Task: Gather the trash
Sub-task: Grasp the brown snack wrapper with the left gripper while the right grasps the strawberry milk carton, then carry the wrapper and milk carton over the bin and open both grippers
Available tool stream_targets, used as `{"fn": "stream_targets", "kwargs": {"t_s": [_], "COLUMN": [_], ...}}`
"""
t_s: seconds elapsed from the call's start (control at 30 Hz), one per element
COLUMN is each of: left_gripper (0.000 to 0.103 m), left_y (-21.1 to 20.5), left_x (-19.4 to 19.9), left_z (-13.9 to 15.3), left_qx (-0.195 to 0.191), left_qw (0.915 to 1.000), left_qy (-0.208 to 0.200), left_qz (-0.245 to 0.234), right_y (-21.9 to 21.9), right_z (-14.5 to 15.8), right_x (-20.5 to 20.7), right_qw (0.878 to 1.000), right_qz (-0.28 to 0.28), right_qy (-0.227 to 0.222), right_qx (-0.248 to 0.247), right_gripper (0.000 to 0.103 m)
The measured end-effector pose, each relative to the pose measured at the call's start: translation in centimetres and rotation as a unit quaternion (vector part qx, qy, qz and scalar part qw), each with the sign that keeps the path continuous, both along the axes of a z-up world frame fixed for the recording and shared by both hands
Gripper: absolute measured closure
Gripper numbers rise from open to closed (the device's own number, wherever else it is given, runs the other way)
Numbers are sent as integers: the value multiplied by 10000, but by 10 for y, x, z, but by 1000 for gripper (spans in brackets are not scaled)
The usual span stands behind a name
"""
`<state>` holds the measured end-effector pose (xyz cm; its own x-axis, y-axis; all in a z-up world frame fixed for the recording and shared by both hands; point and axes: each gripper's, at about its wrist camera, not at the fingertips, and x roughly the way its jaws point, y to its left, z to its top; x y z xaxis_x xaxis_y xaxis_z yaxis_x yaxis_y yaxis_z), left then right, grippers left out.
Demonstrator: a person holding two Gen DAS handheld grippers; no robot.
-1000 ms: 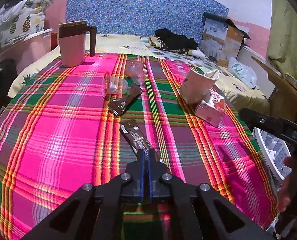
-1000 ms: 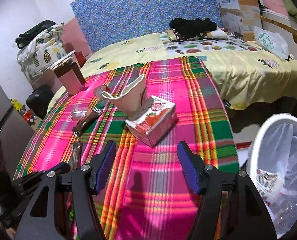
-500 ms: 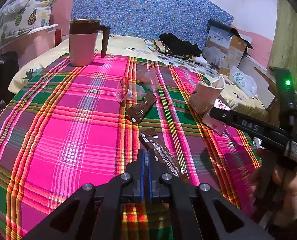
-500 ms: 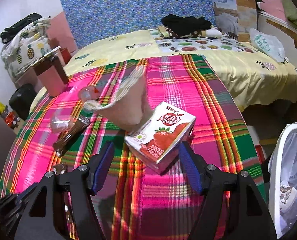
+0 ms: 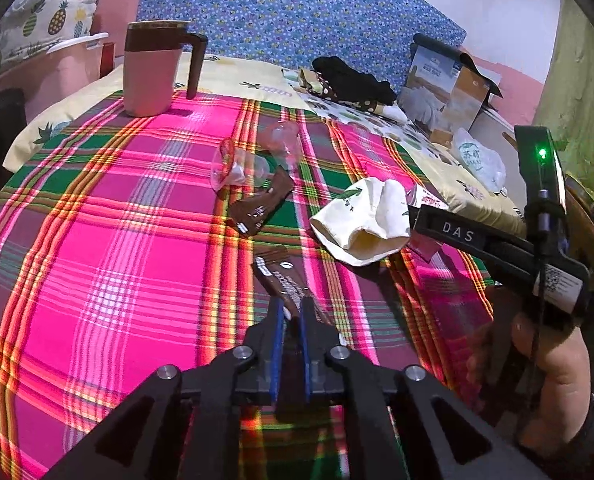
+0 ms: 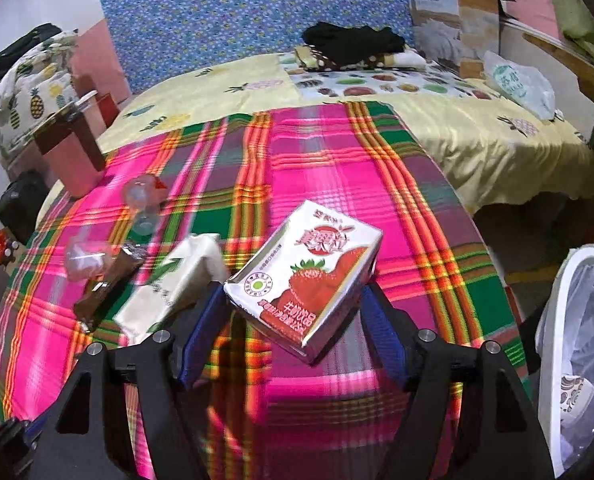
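Left gripper (image 5: 291, 318): we clamp one brown wrapper (image 5: 283, 282), low over the cloth.
Right gripper (image 6: 291, 338): our jaws spread, straddling one strawberry carton (image 6: 307, 274).
Wrappers: two brown.

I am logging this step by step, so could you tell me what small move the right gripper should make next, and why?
Probably close the right gripper on the strawberry milk carton. Its jaws are open and the carton already sits between them, not visibly gripped. The white bin stands just right of the table, ready for the drop. The left gripper is already shut on a brown wrapper.
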<state>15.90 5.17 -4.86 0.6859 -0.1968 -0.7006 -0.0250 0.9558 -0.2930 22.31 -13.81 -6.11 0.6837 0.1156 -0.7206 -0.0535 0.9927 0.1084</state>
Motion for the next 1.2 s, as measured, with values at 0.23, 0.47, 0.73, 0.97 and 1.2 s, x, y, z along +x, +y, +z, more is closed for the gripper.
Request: {"fn": "stream_targets", "kwargs": {"t_s": [0.23, 0.47, 0.73, 0.97, 1.2], "left_gripper": [62, 61, 61, 82, 86], "left_y": [-10, -20, -30, -21, -24], "left_x": [4, 11, 12, 14, 12], "left_z": [0, -7, -8, -9, -7], "left_qx": [-78, 42, 423, 454, 324], "left_qw": [10000, 9997, 9987, 9984, 9993], "left_qy": [19, 210, 197, 214, 187], "left_qz": [-23, 87, 195, 266, 66], "right_y": [-35, -33, -36, -46, -51], "right_z": [2, 11, -1, -4, 4], "right_x": [-5, -11, 12, 8, -10], "right_qw": [9996, 9998, 9997, 9994, 9994], "right_qz": [-281, -77, 110, 217, 323], "right_qy": [70, -199, 12, 245, 29], "right_qx": [0, -44, -215, 76, 133], "right_gripper": [32, 32, 32, 46, 47]}}
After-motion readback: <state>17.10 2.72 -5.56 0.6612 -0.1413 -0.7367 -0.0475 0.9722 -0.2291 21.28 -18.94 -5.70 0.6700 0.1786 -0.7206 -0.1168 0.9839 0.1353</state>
